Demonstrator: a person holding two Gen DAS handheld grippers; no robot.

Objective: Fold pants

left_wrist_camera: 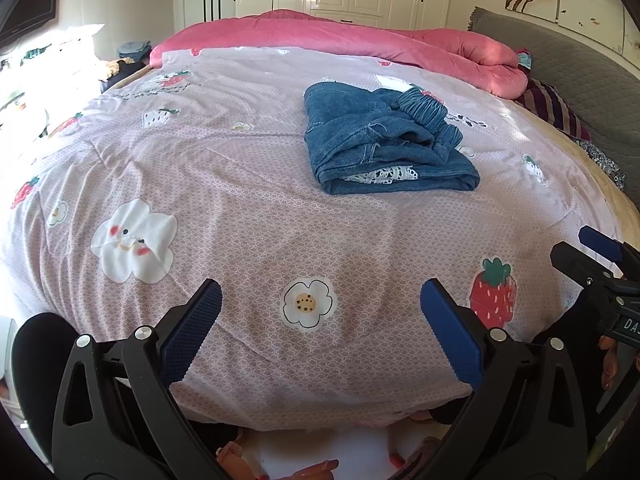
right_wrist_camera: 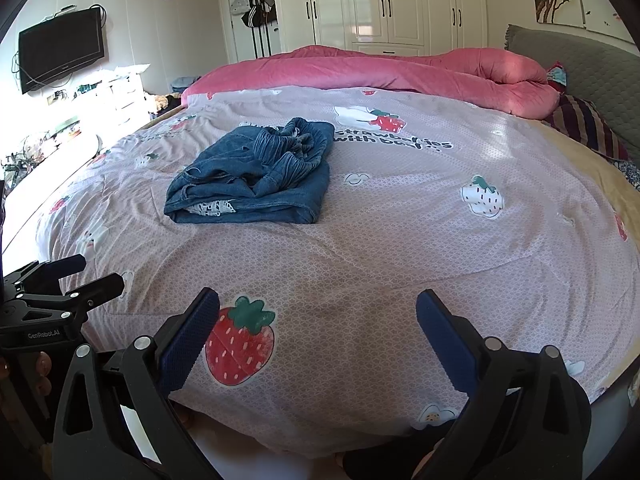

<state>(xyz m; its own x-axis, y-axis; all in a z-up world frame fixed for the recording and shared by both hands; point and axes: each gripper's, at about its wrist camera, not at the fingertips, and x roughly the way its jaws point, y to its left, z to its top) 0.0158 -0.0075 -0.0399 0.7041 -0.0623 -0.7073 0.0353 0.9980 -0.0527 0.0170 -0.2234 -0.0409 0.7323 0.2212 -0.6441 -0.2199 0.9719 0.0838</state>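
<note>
Both claws (left_wrist_camera: 320, 312) (right_wrist_camera: 318, 320) spread wide and holding nothing, blue pads (left_wrist_camera: 192, 332) hovering at the near edge of the bed. Left gripper at 6 o'clock in its own view, right gripper (left_wrist_camera: 600, 256) poking in at 3 o'clock, also gaping. From the right wrist, the left gripper (right_wrist_camera: 76, 276) at 9 o'clock, fingers parted.

Blue denim pants (left_wrist_camera: 384, 140) (right_wrist_camera: 256, 172) folded into a rough bundle, lying on the pink patterned bedspread (left_wrist_camera: 240, 184) (right_wrist_camera: 400, 240), well apart from both claws. At roughly 1 o'clock from the left wrist, 11 o'clock from the right. Elastic waistband (left_wrist_camera: 424, 108) bunched on top, a strip of white lace (left_wrist_camera: 384, 174) peeking from the near fold. Not neatly squared: top layers rumpled.

Strawberry print (right_wrist_camera: 240, 340) just ahead of the right claw, white flower print (left_wrist_camera: 308, 302) between the left pads. Rolled pink quilt (left_wrist_camera: 360, 40) along the far side at 12 o'clock, grey headboard (left_wrist_camera: 580, 72) at 2 o'clock, white wardrobe (right_wrist_camera: 400, 0) beyond. Wall-mounted television (right_wrist_camera: 60, 48) at 10 o'clock in the right view.
</note>
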